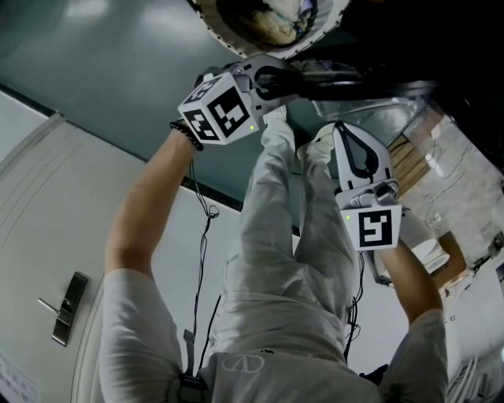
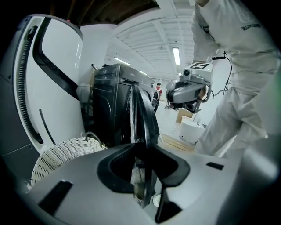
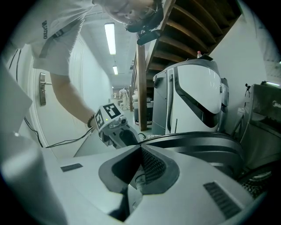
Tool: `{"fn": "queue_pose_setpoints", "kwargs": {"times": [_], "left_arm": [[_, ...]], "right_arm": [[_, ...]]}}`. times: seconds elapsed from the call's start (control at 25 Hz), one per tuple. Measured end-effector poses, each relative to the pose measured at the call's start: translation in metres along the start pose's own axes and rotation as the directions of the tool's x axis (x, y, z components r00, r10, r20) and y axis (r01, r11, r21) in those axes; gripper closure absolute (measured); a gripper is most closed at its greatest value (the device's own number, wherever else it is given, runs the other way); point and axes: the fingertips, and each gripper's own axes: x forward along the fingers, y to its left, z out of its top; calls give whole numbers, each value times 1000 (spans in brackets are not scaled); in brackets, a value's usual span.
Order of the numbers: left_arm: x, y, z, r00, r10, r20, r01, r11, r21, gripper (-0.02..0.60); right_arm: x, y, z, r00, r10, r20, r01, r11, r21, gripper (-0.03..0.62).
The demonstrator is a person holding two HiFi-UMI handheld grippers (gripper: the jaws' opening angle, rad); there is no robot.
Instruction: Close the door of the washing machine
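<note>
The washing machine's dark round door (image 1: pixel 354 85) stands open and reaches right from the drum opening (image 1: pixel 268 24), which has laundry in it. My left gripper (image 1: pixel 272 80) is at the door's near edge. In the left gripper view the door's rim (image 2: pixel 142 114) runs edge-on between the jaws of the left gripper (image 2: pixel 142 147), which are shut on it. My right gripper (image 1: pixel 331 132) hangs just below the door, shut with nothing in it. In the right gripper view the right gripper (image 3: pixel 140 151) has its pads together, and the door's rim (image 3: pixel 202 143) lies just past them.
A white wicker basket (image 2: pixel 66 154) sits below the machine, next to a tall white appliance (image 2: pixel 57 79). The person's legs (image 1: pixel 291 236) stand between both arms. A white room door with a handle (image 1: pixel 67 307) is at left, wooden slats (image 1: pixel 409 157) at right.
</note>
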Motion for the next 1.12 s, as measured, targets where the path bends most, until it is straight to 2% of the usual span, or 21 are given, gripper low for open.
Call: {"fn": "queue_pose_setpoints", "kwargs": {"times": [0.16, 0.56, 1.12], "left_arm": [[0, -4, 1, 998, 67, -2, -67, 997, -35, 488], [11, -31, -1, 988, 156, -12, -157, 981, -111, 492], [38, -93, 8, 964, 257, -63, -265, 936, -232, 494]], "right_arm": [[-3, -1, -2, 1000, -23, -3, 23, 1000, 12, 583], [-29, -10, -19, 997, -76, -26, 76, 997, 24, 583], [-85, -29, -59, 981, -179, -68, 185, 978, 96, 583]]}}
